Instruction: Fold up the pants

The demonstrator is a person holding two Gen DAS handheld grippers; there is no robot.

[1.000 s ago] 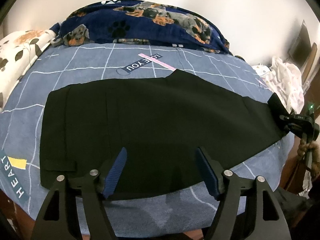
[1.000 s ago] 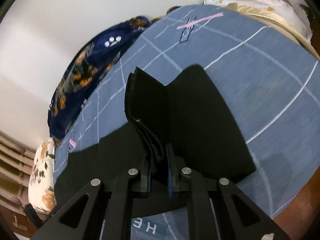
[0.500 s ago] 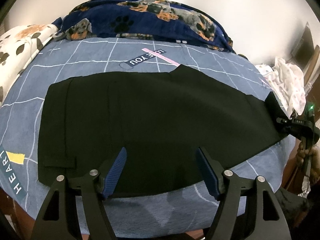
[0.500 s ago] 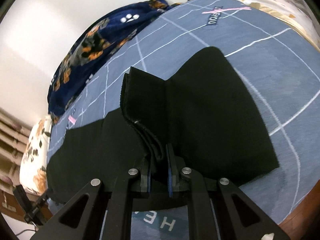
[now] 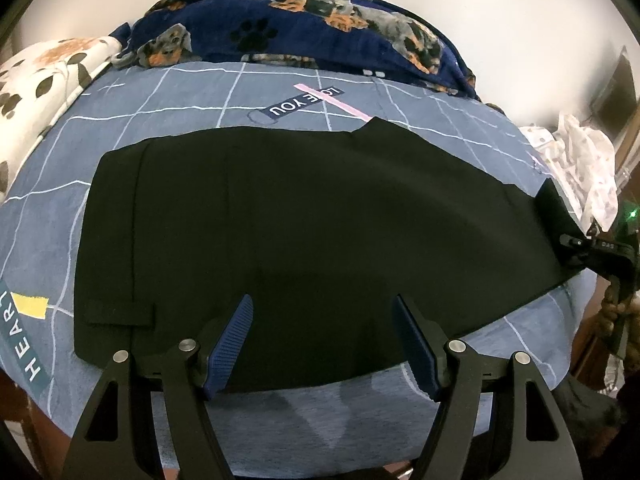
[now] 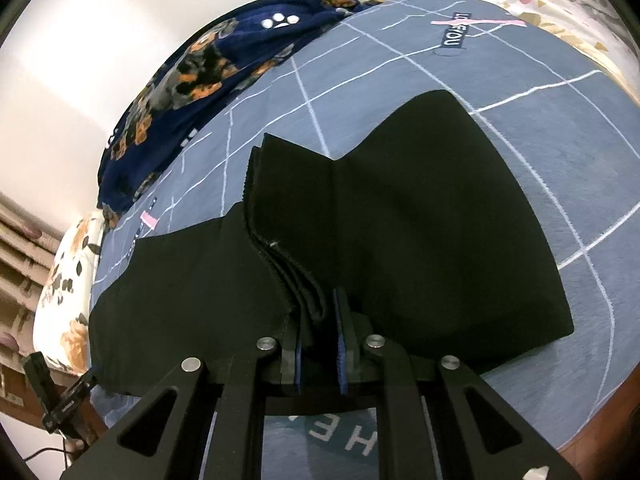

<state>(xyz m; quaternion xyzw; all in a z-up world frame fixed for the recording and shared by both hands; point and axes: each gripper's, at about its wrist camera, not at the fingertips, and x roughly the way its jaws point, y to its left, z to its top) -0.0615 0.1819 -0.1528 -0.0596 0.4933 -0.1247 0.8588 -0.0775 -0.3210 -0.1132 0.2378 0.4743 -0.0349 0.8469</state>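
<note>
The black pants point(image 5: 304, 220) lie flat, folded lengthwise, across the blue grid bedspread point(image 5: 180, 96). My left gripper point(image 5: 322, 320) is open and empty, its blue pads point(image 5: 234, 336) hovering over the pants' near edge. My right gripper point(image 6: 318, 320) is shut on the layered end of the pants point(image 6: 288, 208) and lifts it a little off the bed; the rest of the pants point(image 6: 420, 216) spreads out beyond. In the left wrist view the right gripper point(image 5: 592, 248) shows at the far right, holding that end.
A navy dog-print blanket point(image 5: 304, 24) is heaped at the back of the bed. A floral pillow point(image 5: 44, 76) lies at the left. White patterned bedding point(image 5: 588, 160) lies at the right. The bed's wooden edge point(image 6: 600, 420) runs close below the grippers.
My right gripper has carried the gripped pants end inward over the bed, so more of the pants shows in its view. My left gripper has stayed open, shifting slightly.
</note>
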